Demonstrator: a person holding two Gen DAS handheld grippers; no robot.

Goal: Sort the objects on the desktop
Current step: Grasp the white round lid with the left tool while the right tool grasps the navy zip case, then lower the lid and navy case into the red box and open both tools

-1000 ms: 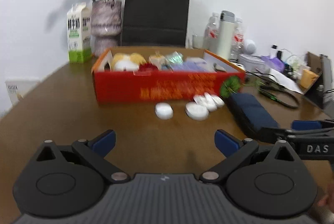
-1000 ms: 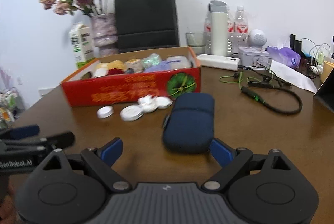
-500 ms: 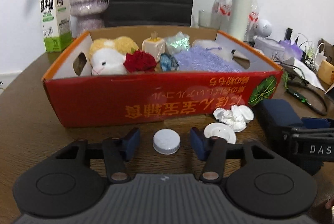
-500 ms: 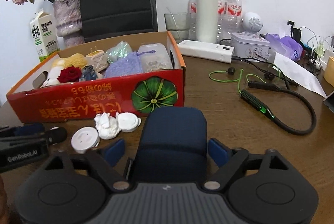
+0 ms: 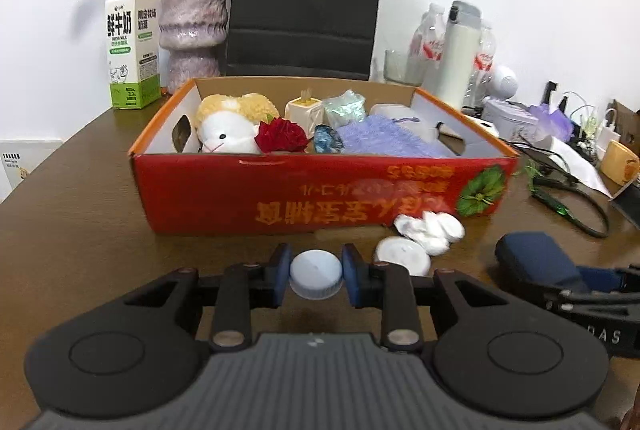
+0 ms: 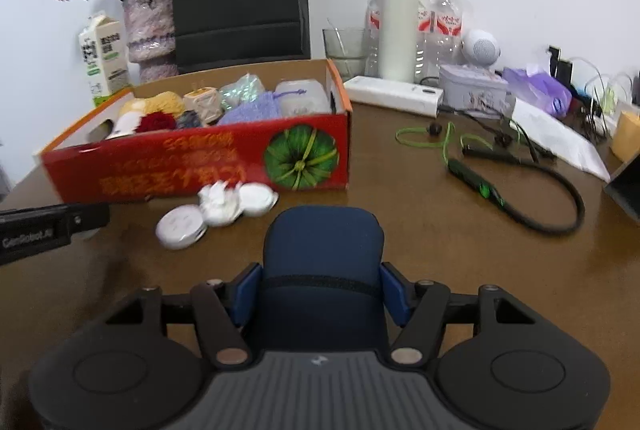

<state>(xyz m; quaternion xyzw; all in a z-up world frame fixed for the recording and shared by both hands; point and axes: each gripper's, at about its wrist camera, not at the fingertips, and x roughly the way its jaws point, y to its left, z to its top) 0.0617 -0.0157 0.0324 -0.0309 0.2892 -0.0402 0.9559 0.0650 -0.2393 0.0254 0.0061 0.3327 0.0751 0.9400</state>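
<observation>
My left gripper [image 5: 316, 276] is shut on a white bottle cap [image 5: 316, 280], in front of the red cardboard box [image 5: 320, 195]. My right gripper [image 6: 322, 290] is shut on a navy blue pouch [image 6: 322, 254], which also shows in the left wrist view [image 5: 532, 262]. A white round case [image 5: 402, 254] and crumpled white tissue [image 5: 430, 228] lie on the table by the box front; the case [image 6: 182, 226] and tissue [image 6: 224, 203] show in the right wrist view too. The box [image 6: 200, 173] holds a plush toy [image 5: 232, 127], a red rose [image 5: 282, 135] and a purple cloth [image 5: 384, 139].
Behind the box stand a milk carton [image 5: 132, 43], a vase with dried flowers [image 5: 192, 25] and a black paper bag [image 5: 304, 1]. To the right are bottles and a white flask [image 6: 398, 25], a power bank [image 6: 394, 95], a tin [image 6: 474, 89] and a green-black neckband earphone [image 6: 516, 189].
Both grippers moved forward and closed: the left on the bottle cap, the right on the navy pouch. Both views now sit a little higher and farther from the box than half a second ago.
</observation>
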